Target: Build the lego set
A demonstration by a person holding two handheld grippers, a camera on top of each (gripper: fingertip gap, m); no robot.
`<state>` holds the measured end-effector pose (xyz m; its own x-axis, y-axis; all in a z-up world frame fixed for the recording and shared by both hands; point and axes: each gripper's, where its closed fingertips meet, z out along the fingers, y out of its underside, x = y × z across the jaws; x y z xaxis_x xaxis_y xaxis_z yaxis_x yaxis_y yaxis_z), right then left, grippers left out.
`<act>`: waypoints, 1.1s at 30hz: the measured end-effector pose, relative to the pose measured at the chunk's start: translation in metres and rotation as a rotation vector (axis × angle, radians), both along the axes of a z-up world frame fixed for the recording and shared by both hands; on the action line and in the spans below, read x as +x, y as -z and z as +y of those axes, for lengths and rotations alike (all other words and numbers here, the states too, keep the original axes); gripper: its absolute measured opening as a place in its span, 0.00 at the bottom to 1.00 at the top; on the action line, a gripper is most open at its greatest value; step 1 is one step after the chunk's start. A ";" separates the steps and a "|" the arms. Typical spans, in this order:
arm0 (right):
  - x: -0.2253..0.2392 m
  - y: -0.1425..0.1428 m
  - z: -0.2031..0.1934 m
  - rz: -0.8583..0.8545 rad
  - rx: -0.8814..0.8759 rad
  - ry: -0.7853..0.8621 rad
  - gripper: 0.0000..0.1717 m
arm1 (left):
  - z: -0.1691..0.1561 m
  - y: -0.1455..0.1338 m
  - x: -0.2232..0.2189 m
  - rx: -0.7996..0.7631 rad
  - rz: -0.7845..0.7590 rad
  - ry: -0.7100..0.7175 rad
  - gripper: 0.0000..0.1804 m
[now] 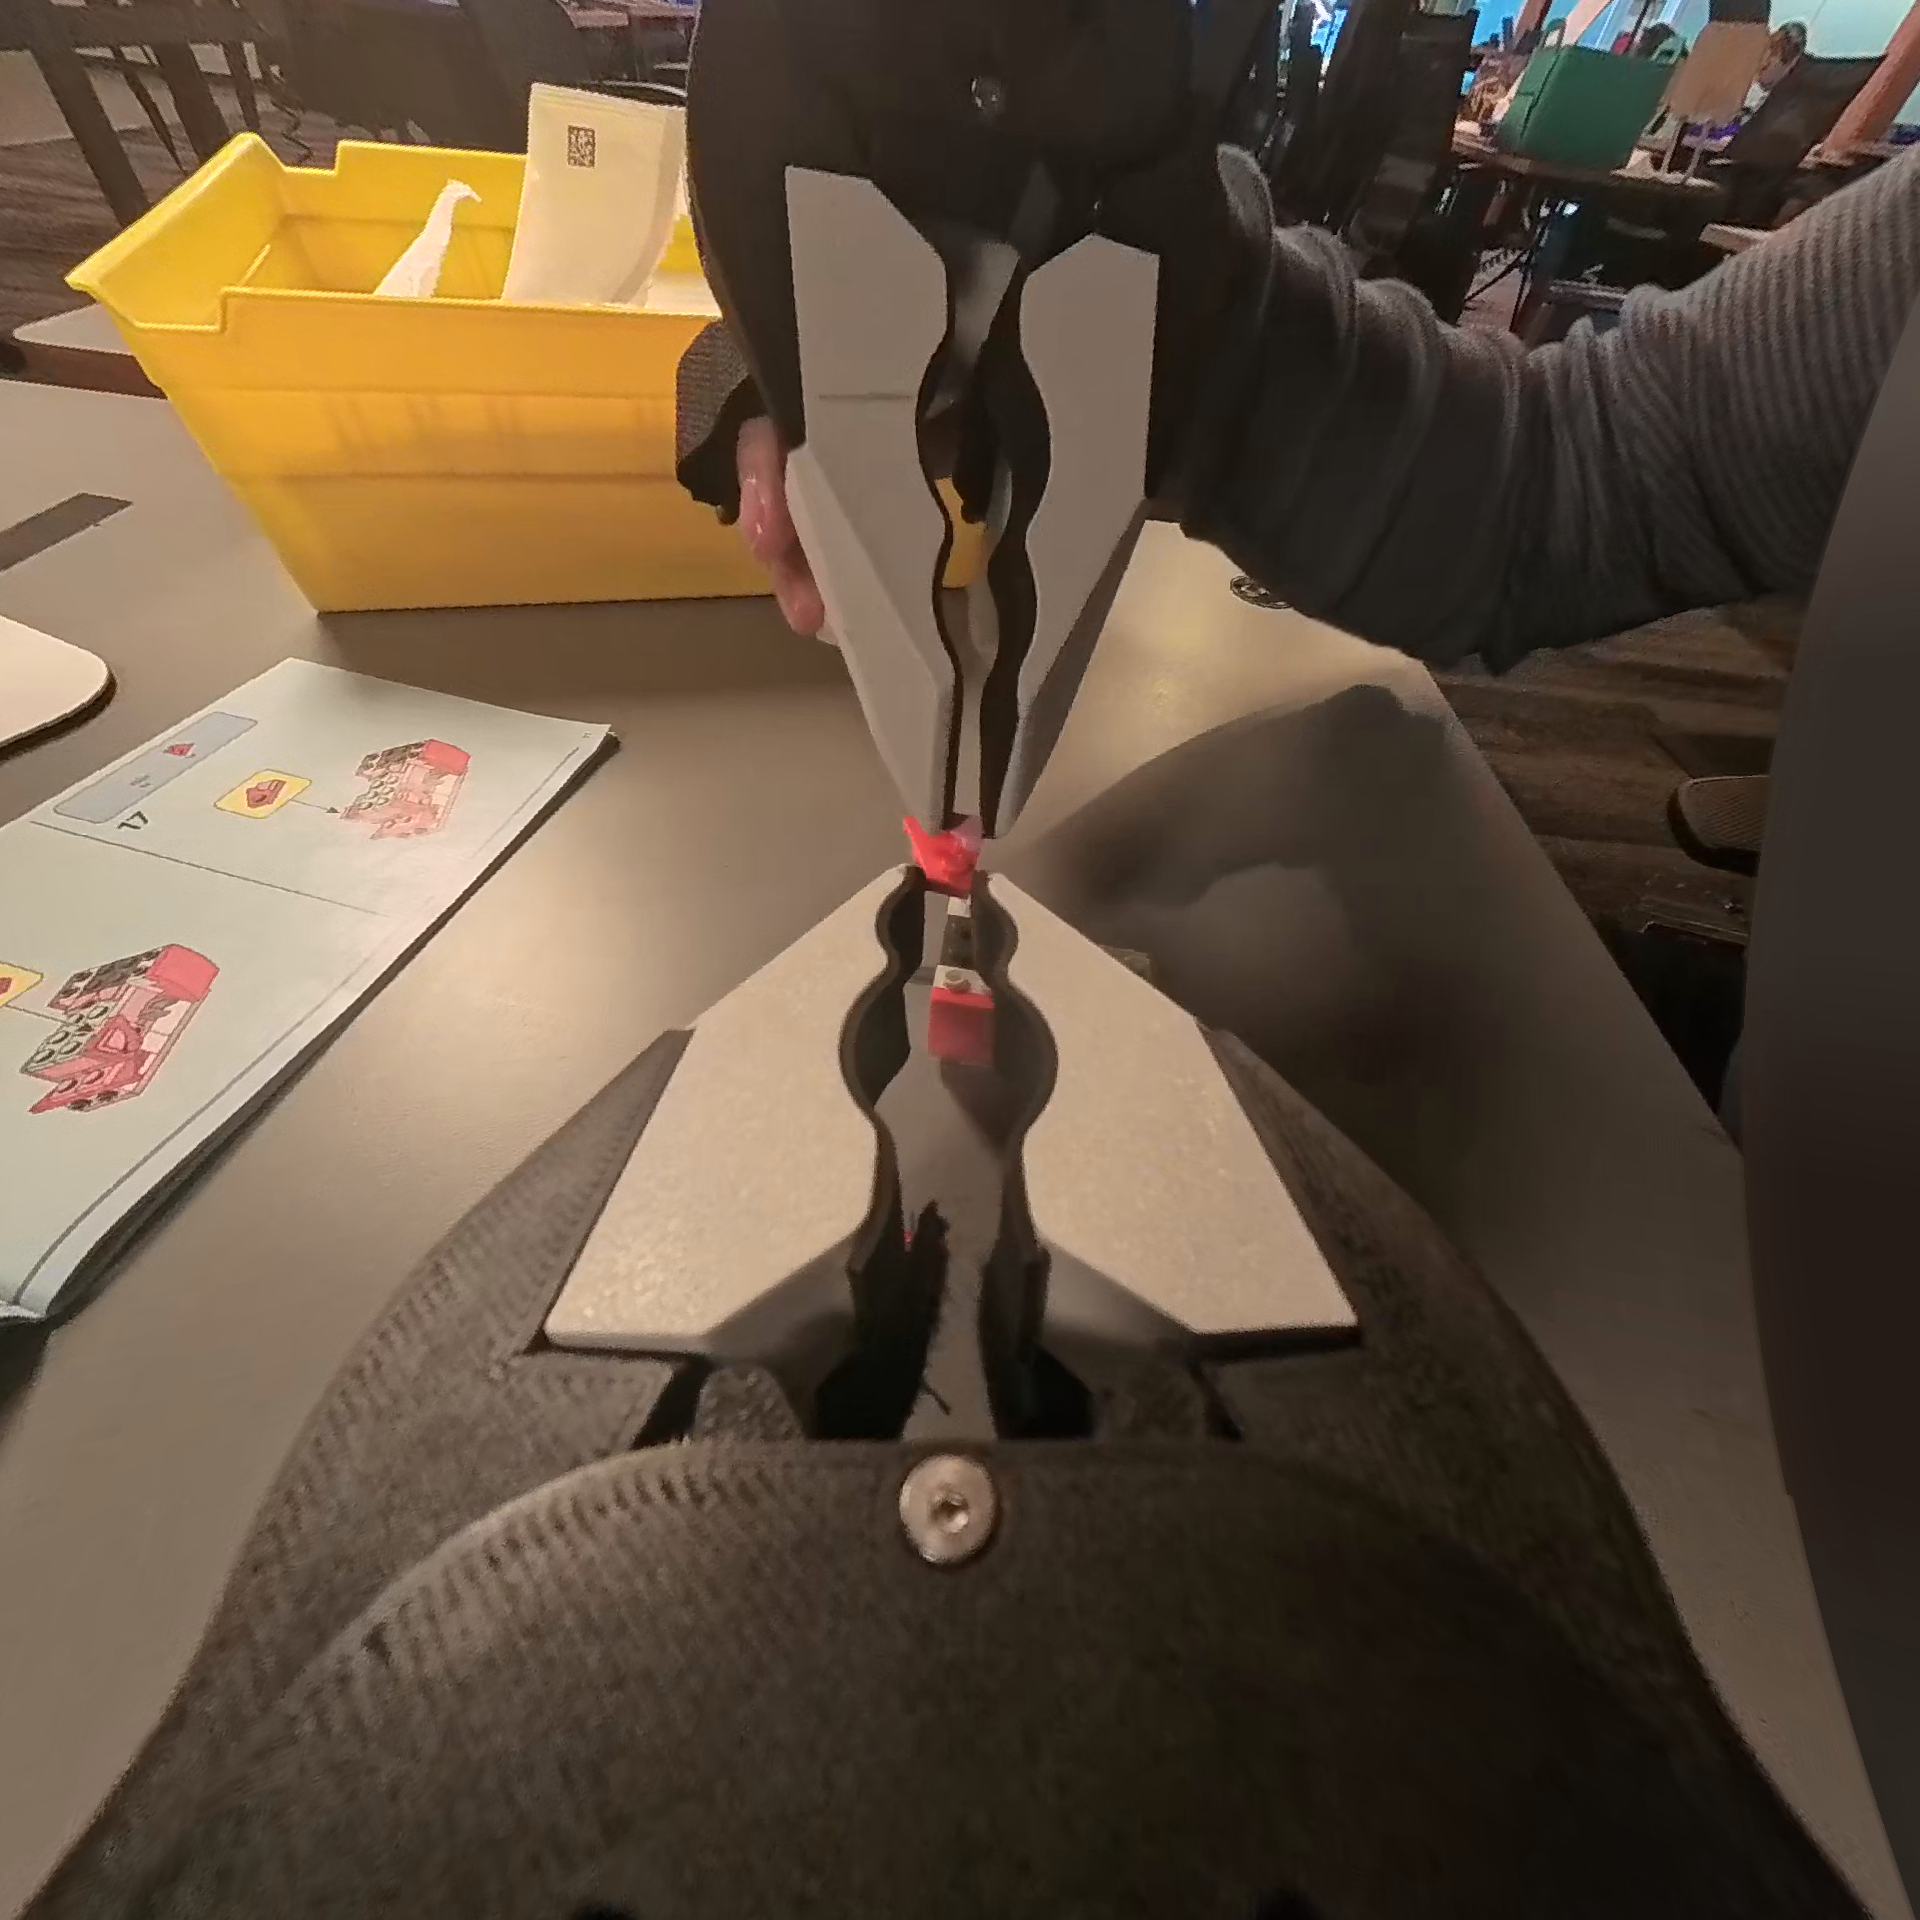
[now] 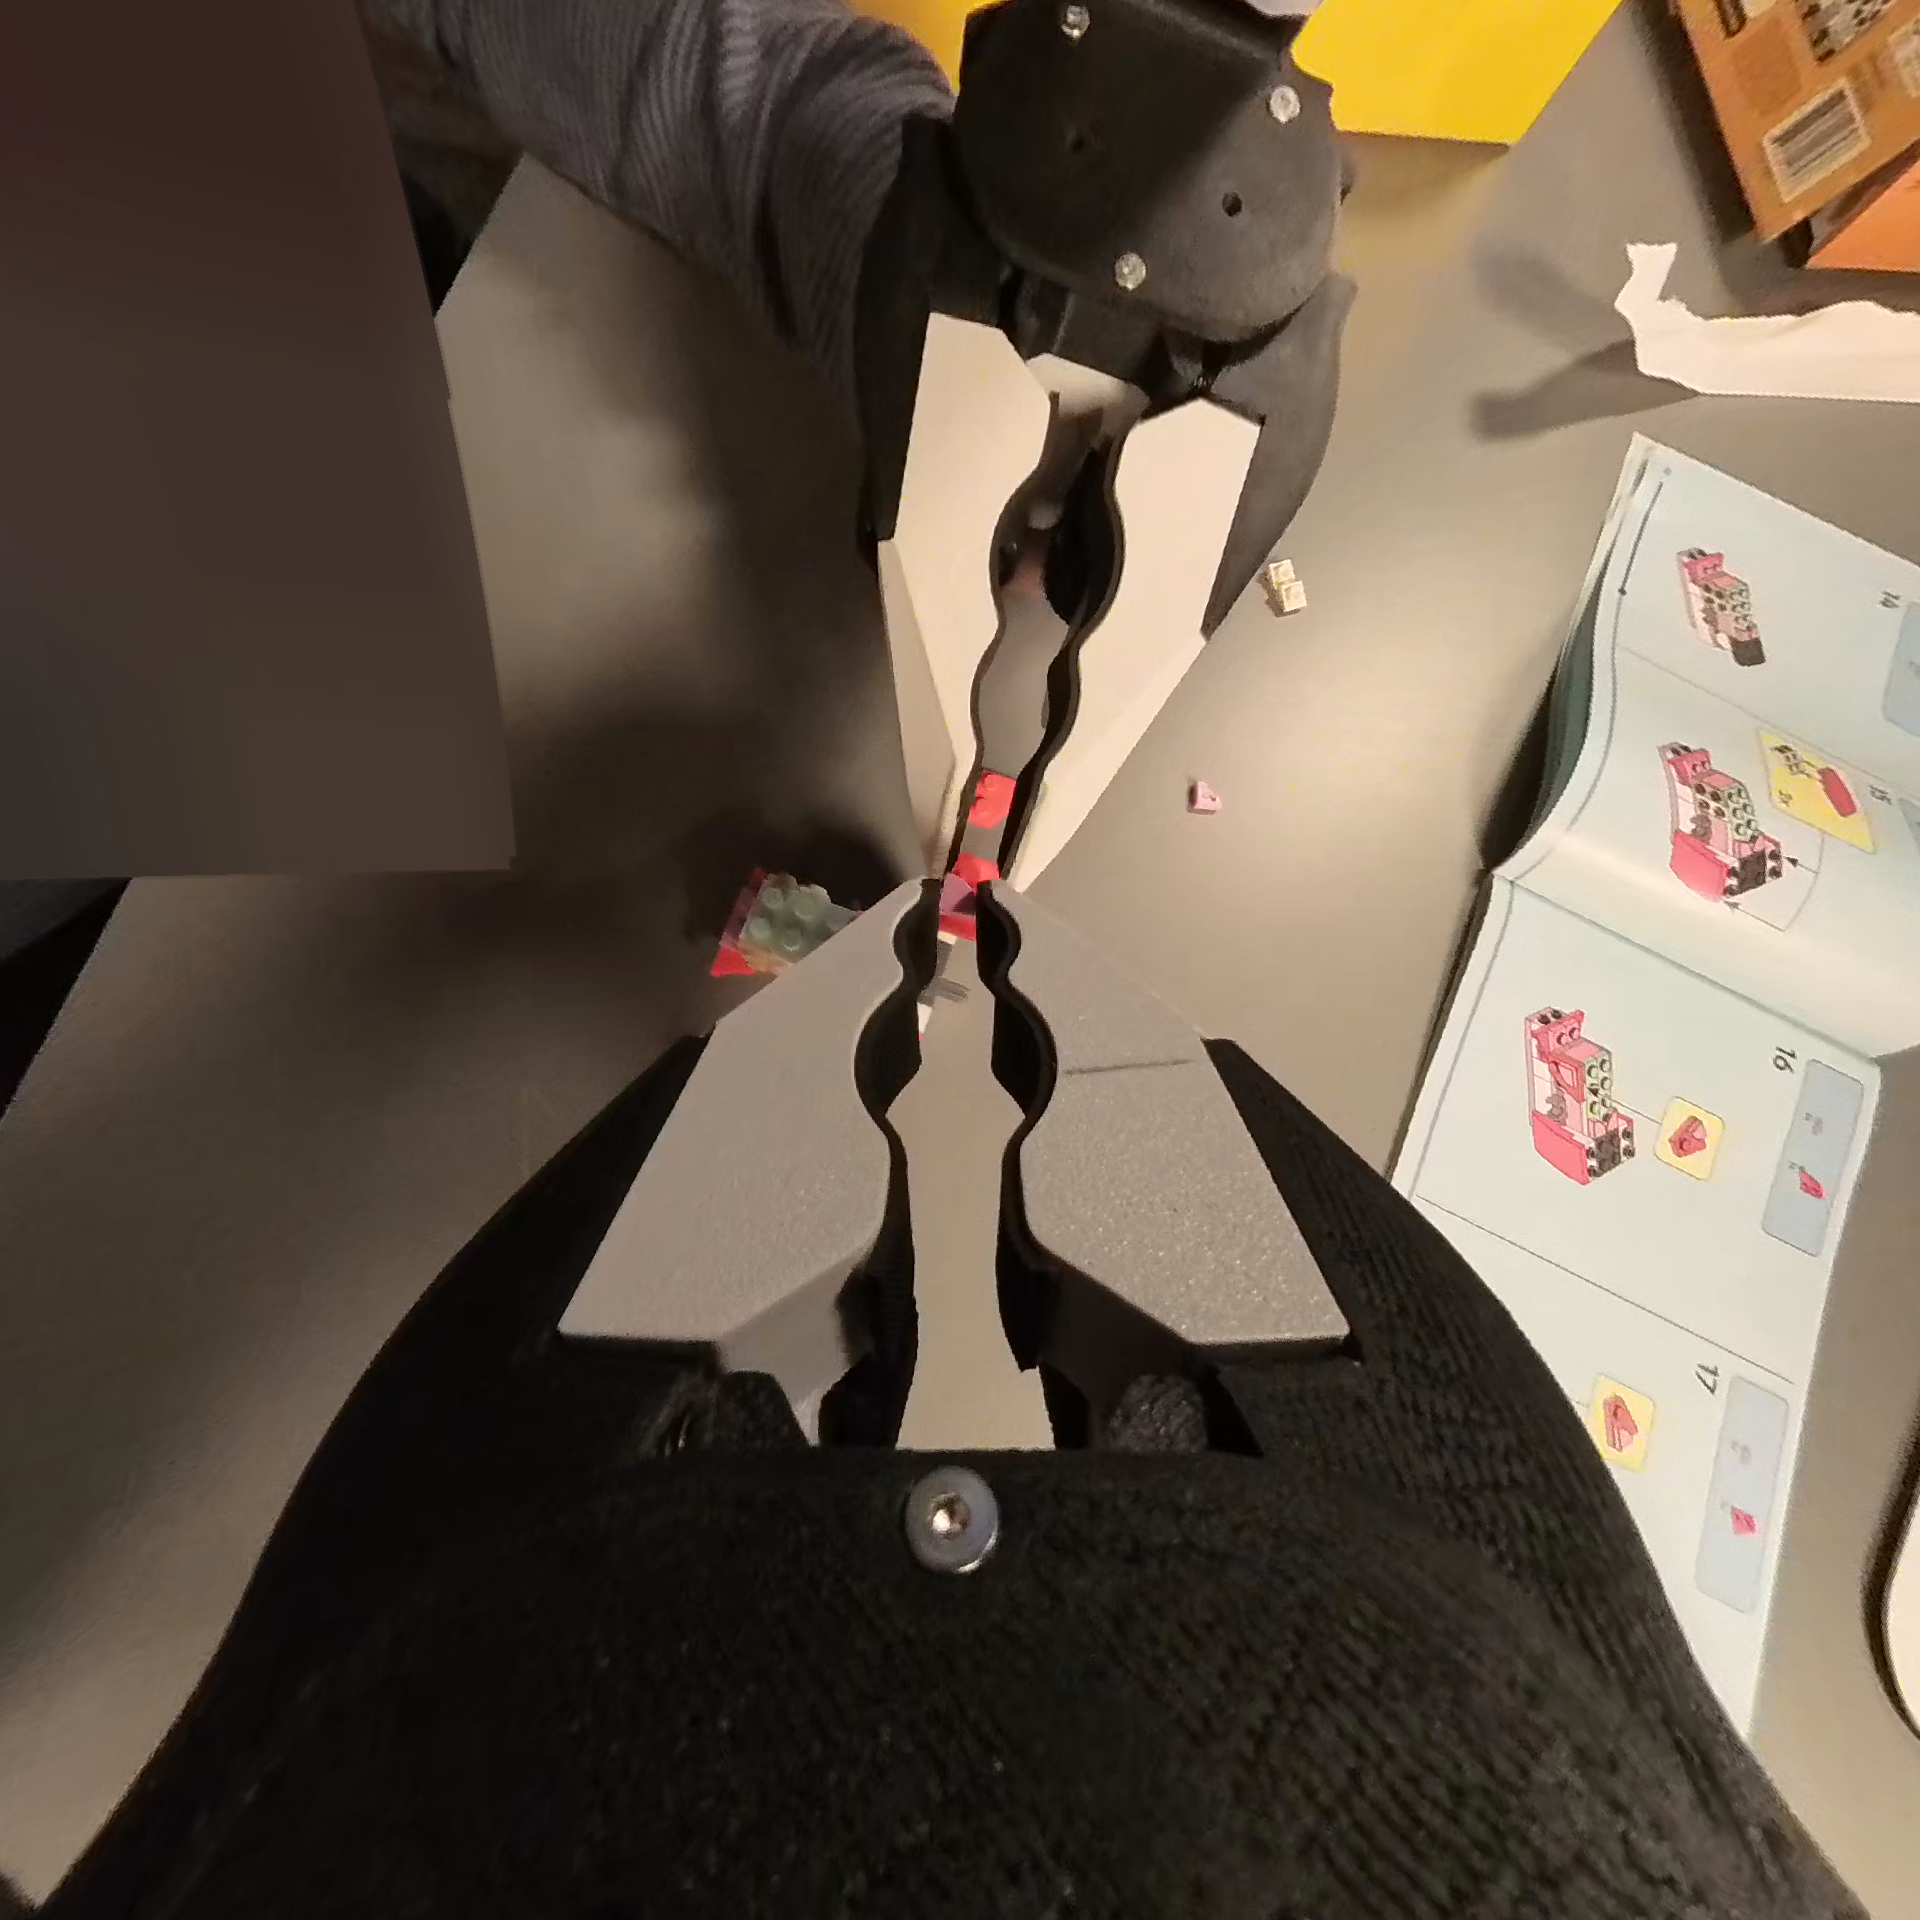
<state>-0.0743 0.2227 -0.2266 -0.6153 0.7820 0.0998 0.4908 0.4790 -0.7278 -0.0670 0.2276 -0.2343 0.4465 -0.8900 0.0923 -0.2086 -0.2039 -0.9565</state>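
Note:
In the left wrist view my left gripper (image 1: 948,883) is shut on a narrow stack of red, white and black bricks (image 1: 961,1013) that runs back between its fingers. My right gripper (image 1: 971,821) comes down from above, tip to tip with it, shut on a small red piece (image 1: 940,847) that touches the stack's front end. In the right wrist view my right gripper (image 2: 953,891) pinches that red and pink piece (image 2: 961,914), and the left gripper (image 2: 977,868) stands opposite with red brick (image 2: 992,800) between its fingers. Both are held above the grey table (image 1: 623,831).
A green, pink and red brick model (image 2: 784,925) lies on the table left of my right gripper. An open instruction booklet (image 2: 1714,935) lies to the right. A small pink piece (image 2: 1205,798) and a cream brick (image 2: 1285,587) lie loose. A yellow bin (image 1: 416,436) stands behind. Both grippers' tips are close together, under 4 cm apart.

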 end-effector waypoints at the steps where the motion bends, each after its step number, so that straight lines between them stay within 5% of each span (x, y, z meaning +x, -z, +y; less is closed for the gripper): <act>1: 0.000 0.000 0.000 -0.003 0.000 -0.003 0.03 | 0.000 0.000 0.000 0.000 -0.001 0.002 0.04; 27: -0.002 -0.004 0.002 -0.009 0.048 -0.005 0.05 | 0.000 -0.003 -0.002 -0.008 -0.031 -0.001 0.04; 33: -0.002 -0.013 0.004 0.101 0.086 0.063 0.23 | 0.004 -0.003 -0.004 -0.007 -0.032 -0.032 0.04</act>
